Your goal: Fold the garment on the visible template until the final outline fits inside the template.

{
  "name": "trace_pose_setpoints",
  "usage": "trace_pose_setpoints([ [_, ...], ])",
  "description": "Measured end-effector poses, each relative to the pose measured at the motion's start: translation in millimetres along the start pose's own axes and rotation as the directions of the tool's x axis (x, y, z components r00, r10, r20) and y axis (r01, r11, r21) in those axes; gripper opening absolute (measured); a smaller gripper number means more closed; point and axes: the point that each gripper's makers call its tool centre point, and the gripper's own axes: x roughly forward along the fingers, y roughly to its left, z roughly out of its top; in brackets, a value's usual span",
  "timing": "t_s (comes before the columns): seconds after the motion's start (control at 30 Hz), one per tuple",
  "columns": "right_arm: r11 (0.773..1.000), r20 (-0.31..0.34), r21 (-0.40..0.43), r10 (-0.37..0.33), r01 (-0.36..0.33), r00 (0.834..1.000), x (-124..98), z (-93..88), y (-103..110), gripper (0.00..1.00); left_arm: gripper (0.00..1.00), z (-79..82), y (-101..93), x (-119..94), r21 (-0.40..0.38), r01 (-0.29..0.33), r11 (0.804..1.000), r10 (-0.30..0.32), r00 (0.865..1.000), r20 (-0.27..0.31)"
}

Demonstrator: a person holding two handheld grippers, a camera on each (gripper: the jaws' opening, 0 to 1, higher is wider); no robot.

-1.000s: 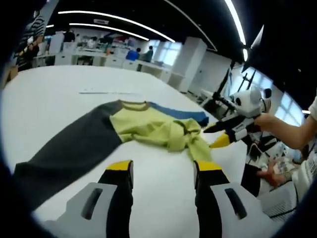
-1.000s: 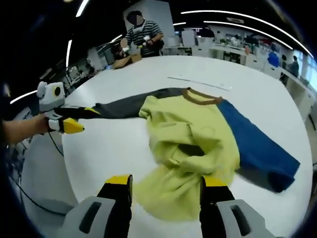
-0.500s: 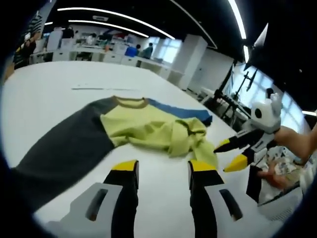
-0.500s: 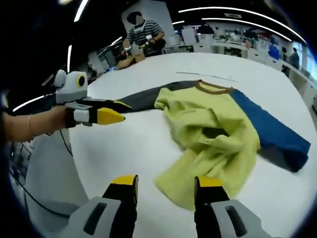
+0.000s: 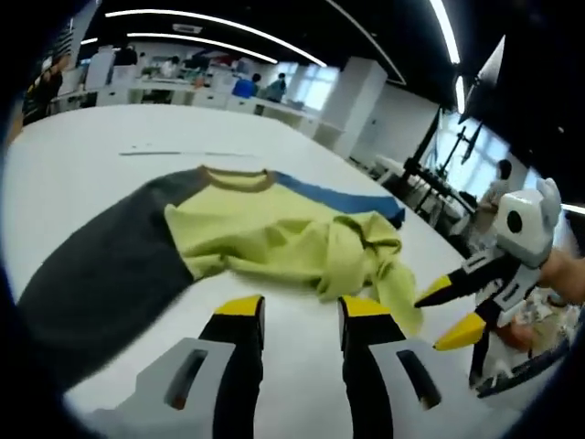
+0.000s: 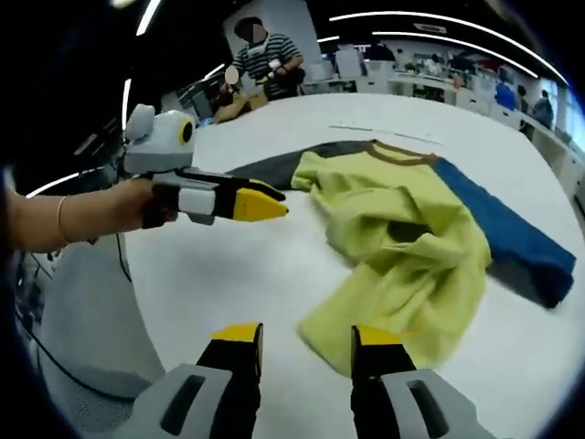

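Left gripper view
Surface: a wide white surface (image 5: 82, 155) carries the garment; bare white stretches beyond the collar toward the far edge, and a bare strip lies between the garment and the near jaws.
Garment: the shirt (image 5: 274, 238) lies near the middle, with a yellow-green body bunched and rumpled toward the right, a dark grey sleeve (image 5: 101, 274) running out to the lower left, a blue sleeve (image 5: 347, 197) reaching to the far right, and a brown collar (image 5: 233, 176) on the far side.
Marking: a thin pale line (image 5: 174, 152) lies on the surface past the collar, apart from the cloth.
Left gripper (image 5: 297, 306): yellow-tipped jaws spread a little, nothing between them, just short of the yellow cloth and not touching it.
Right gripper (image 5: 452, 315): comes in from the right, jaws parted and empty, just beside the loose yellow hem.

Right gripper view
Surface: open white room lies to the left of the shirt (image 6: 402, 247) and in front of the jaws; the rounded near edge drops off at the lower left.
Garment: the crumpled yellow hem lies closest, the blue sleeve (image 6: 516, 238) right, the grey sleeve (image 6: 274, 166) far left.
Right gripper (image 6: 297, 334): jaws parted, holding nothing, tips close to the hem; whether they touch it I cannot tell.
Left gripper (image 6: 265, 203): held in a hand (image 6: 128, 206), its yellow tips close together, over bare surface near the grey sleeve.
Background: a person in a striped top (image 6: 265, 59) stands at the far edge.
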Motion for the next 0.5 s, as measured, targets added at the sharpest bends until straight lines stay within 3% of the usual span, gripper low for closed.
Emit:
trace_pose_setpoints([
  [0.27, 0.998, 0.009, 0.062, -0.02, 0.02, 1.0, 4.6, -4.2, -2.0, 0.31, 0.24, -6.9, 2.4, 18.7, 0.017, 0.003, 1.0, -0.002, 0.999, -0.032],
  [0.5, 0.997, 0.015, 0.063, -0.055, 0.054, 0.998, 11.3, -0.2, -6.8, 0.29, 0.23, -7.1, -3.1, 31.6, 0.042, 0.026, 0.999, -0.024, 0.999, -0.044],
])
